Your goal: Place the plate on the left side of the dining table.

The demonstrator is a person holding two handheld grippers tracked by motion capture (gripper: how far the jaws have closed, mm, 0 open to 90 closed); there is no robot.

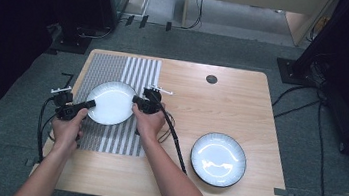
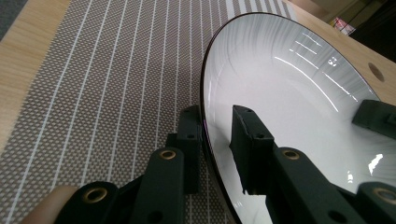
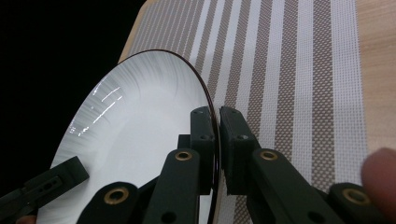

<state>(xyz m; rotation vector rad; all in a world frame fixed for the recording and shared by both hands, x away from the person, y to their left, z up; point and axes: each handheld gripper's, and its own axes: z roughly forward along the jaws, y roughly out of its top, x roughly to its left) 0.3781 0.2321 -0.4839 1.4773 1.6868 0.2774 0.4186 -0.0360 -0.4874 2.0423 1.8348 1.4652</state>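
Observation:
A white plate with a dark rim is held between my two grippers over a striped placemat. My left gripper is shut on the plate's left rim, and my right gripper is shut on its right rim. In the left gripper view the plate is tilted, its rim between the jaws of the left gripper, above the mat. In the right gripper view the right gripper pinches the thin rim of the plate, with the mat beyond.
A second white, dark-rimmed plate lies on the wooden table at the front right. A round dark hole sits near the table's far edge. Cables trail from both grippers across the table front.

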